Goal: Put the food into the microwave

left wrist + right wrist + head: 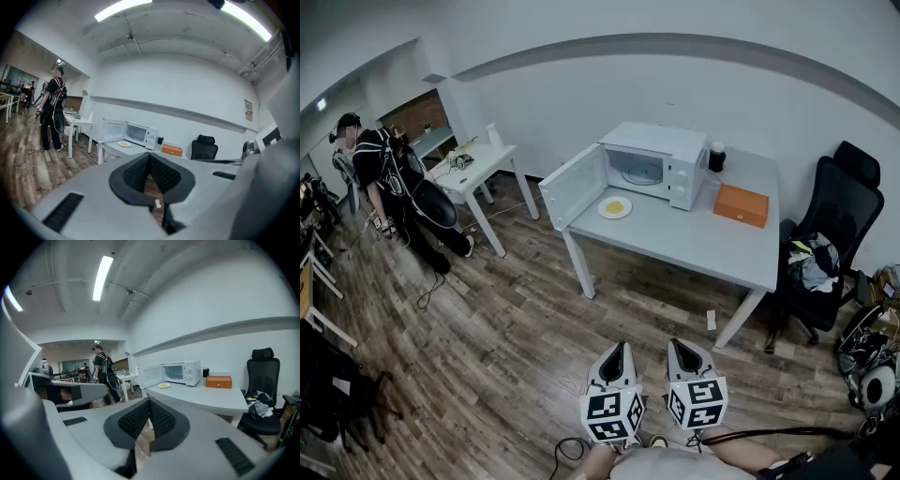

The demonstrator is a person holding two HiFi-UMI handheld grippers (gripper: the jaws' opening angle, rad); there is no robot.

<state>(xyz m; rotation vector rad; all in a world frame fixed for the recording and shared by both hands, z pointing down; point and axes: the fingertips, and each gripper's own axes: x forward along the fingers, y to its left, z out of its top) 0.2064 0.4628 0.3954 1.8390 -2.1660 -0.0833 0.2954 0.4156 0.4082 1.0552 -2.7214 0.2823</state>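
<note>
A white plate with yellow food (615,207) lies on the grey table (694,246), just in front of the white microwave (658,164), whose door (575,186) swings open to the left. Both grippers hang low over the wood floor, well short of the table. My left gripper (617,349) and right gripper (677,345) are side by side, each shut with nothing in it. The left gripper view looks past my left gripper (150,156) to the microwave (139,134) and plate (124,144) far off. In the right gripper view, beyond my right gripper (150,401), stand the microwave (182,372) and plate (163,386).
An orange box (741,204) and a black cup (716,157) sit on the table right of the microwave. A black office chair (836,220) with clothes stands at the right. A person (389,183) stands by a white side table (478,165) at the left.
</note>
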